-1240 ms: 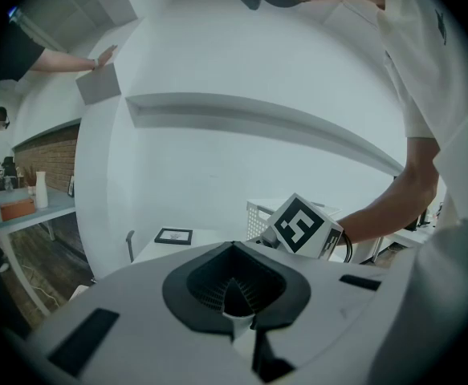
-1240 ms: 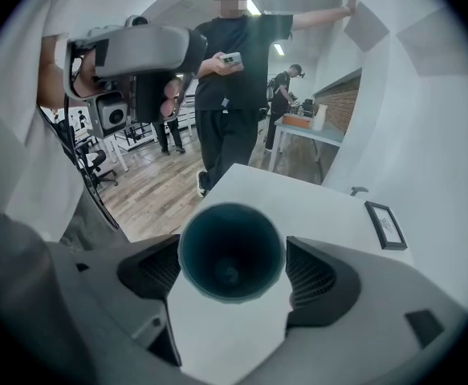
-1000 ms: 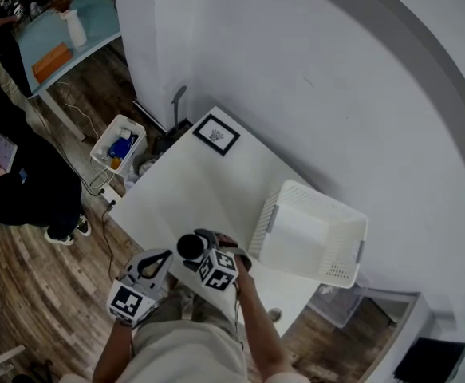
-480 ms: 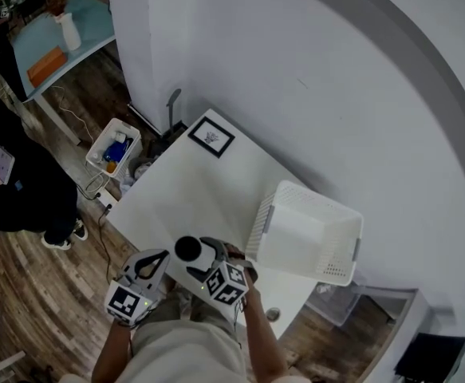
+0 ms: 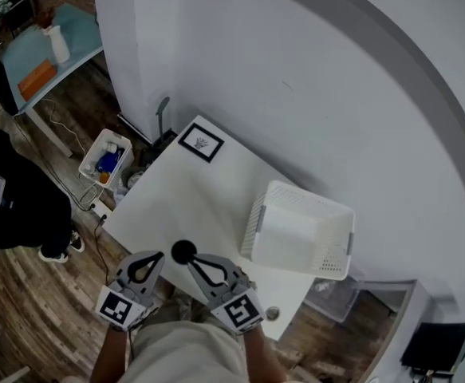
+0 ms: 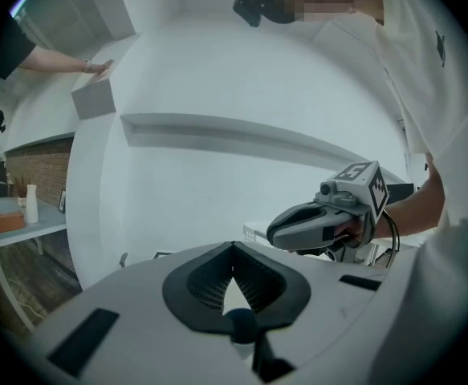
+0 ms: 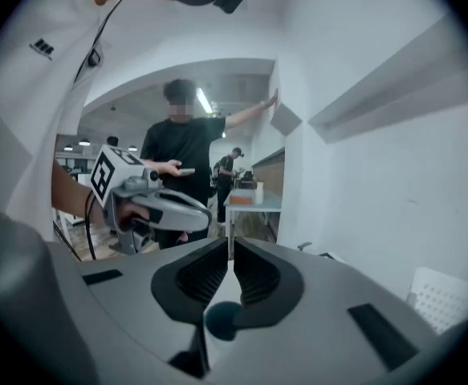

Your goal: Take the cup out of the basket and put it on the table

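Right claw [image 7: 231, 245]: jaws have just been closing and now stand nearly together, with nothing between them. Left claw [image 6: 234, 249]: tips meet, likewise empty. Both hover by the near edge of the surface [image 5: 192, 190]. Cup [image 5: 183, 251] stands upright at that edge, between the claw tips, touching neither. Basket [image 5: 328, 263] sits toward the right edge and looks empty. My judgement: placement is done, and only pulling away is left.

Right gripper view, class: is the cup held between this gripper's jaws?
No: the right gripper has just closed its jaws, and nothing is between them.
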Demonstrator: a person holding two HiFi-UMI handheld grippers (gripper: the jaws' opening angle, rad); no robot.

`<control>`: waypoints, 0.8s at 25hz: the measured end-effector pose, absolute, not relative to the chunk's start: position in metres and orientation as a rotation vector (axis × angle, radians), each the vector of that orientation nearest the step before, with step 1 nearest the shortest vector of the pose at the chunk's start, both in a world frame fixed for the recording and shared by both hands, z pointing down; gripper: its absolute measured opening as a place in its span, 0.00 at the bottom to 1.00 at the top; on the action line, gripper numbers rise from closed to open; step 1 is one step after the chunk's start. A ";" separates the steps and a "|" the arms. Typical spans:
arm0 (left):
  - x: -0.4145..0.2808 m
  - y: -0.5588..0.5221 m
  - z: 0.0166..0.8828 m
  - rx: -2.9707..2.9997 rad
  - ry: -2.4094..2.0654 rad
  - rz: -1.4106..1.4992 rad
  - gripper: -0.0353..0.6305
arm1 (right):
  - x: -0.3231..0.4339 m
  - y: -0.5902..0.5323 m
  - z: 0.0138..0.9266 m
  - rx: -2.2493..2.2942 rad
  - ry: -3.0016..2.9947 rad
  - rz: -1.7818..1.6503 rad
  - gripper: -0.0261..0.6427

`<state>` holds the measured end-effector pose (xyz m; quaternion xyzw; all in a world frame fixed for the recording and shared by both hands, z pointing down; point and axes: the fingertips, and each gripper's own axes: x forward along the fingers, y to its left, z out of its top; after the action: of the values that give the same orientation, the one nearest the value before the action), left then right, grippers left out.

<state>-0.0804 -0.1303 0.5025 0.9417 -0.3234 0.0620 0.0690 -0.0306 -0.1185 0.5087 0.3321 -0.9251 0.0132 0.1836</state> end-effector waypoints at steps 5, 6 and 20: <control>-0.076 -0.126 0.480 2.853 -0.945 0.115 0.06 | -0.029 -0.110 0.478 1.006 -2.720 0.029 0.06; -0.075 -0.125 0.477 2.856 -0.939 0.105 0.06 | -0.028 -0.108 0.475 1.025 -2.736 0.032 0.05; -0.069 -0.106 0.460 2.917 -0.913 0.078 0.06 | -0.019 -0.096 0.461 1.157 -2.809 0.053 0.05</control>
<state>-0.0688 -0.1057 0.4598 0.9531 -0.2985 0.0254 0.0421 -0.0195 -0.0955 0.4611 0.3804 -0.9232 0.0175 0.0517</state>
